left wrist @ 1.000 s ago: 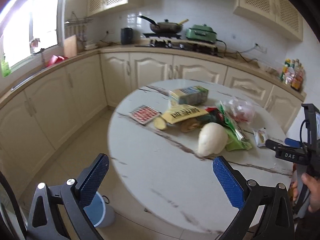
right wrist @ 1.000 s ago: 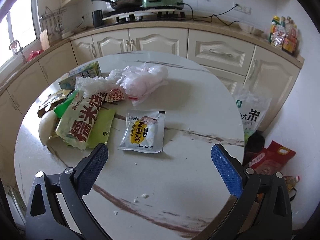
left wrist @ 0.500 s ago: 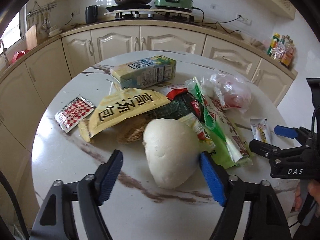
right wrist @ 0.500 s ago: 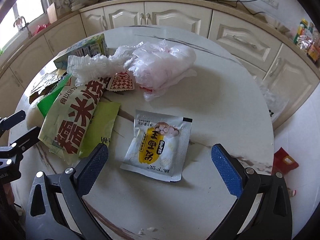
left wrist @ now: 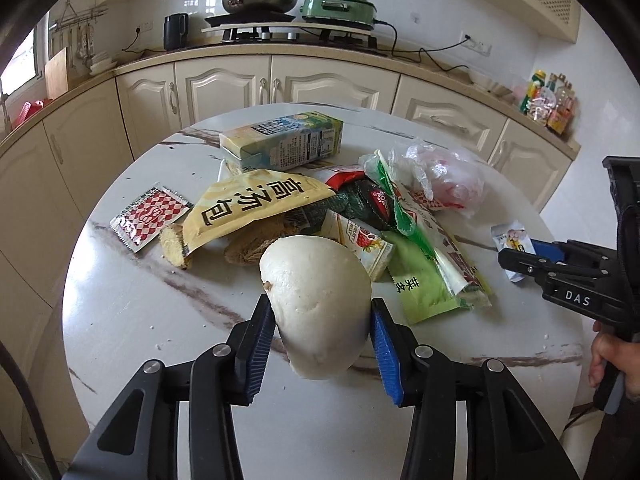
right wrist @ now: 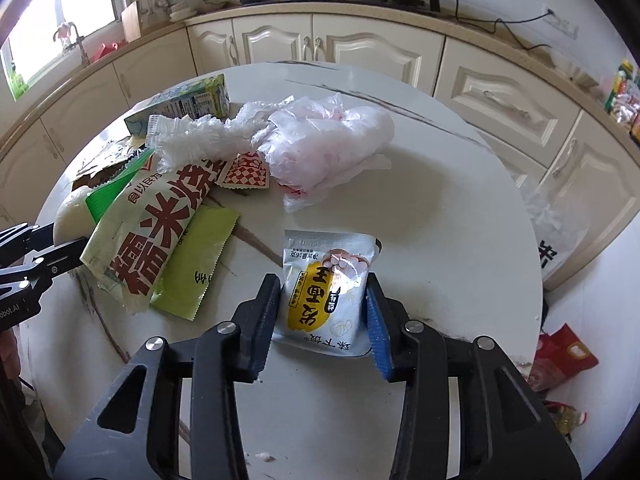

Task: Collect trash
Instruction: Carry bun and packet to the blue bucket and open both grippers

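A pile of trash lies on the round white marble table [left wrist: 132, 320]. My left gripper [left wrist: 320, 324] is shut on a white steamed bun [left wrist: 316, 304], with a blue pad against each side. The bun also shows at the left of the right wrist view [right wrist: 72, 212]. My right gripper [right wrist: 324, 308] is shut on a small white and yellow snack packet [right wrist: 326, 288], which bulges between the pads. The right gripper shows in the left wrist view [left wrist: 560, 272], at the right, beside the packet [left wrist: 512, 240].
In the pile lie a drink carton [left wrist: 284, 144], a yellow wrapper [left wrist: 256, 204], a red checked sachet [left wrist: 148, 216], green wrappers [left wrist: 424, 272] and a crumpled plastic bag [right wrist: 324, 152]. Cream cabinets [left wrist: 224, 88] and a stove counter stand behind. Bags [right wrist: 560, 356] lie on the floor at right.
Both grippers have moved forward to the table and closed: the left jaws onto the steamed bun, the right jaws onto the snack packet.
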The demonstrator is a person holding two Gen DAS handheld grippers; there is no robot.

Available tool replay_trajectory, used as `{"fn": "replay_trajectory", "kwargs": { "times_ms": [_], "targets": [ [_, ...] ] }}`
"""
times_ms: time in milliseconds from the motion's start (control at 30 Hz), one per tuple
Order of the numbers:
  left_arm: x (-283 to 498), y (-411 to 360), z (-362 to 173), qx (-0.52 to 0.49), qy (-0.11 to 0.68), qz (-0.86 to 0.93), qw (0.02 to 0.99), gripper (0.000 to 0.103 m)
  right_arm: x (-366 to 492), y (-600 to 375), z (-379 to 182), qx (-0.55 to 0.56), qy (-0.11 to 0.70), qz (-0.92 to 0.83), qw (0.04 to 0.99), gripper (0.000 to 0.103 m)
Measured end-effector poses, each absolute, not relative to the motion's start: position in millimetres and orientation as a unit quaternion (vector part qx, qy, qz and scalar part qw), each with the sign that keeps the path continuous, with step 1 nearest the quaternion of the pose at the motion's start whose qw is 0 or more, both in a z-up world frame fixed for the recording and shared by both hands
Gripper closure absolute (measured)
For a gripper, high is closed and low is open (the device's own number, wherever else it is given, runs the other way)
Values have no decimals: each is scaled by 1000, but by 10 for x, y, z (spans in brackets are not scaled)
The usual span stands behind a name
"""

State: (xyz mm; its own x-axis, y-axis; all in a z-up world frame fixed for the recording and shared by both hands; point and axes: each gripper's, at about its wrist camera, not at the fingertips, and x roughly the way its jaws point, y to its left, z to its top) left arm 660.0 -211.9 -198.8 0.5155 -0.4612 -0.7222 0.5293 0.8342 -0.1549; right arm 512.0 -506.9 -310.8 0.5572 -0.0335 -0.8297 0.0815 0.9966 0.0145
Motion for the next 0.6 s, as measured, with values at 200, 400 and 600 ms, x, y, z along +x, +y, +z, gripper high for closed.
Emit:
{"fn": "replay_trajectory", "kwargs": {
  "times_ms": [200, 400, 600],
  "targets": [
    [6252, -1857, -1800, 25, 385, -299, 873, 60, 4917, -5090, -3042, 54, 444, -19, 894, 86],
    [5897, -1490, -1573, 4, 371, -312, 875, 60, 4690, -4888, -2648, 56, 394, -15, 917, 87],
    [5602, -814, -1359, -28, 355, -292, 888, 60, 4648, -4093, -2223, 41, 351, 74, 932, 87]
  ]
}}
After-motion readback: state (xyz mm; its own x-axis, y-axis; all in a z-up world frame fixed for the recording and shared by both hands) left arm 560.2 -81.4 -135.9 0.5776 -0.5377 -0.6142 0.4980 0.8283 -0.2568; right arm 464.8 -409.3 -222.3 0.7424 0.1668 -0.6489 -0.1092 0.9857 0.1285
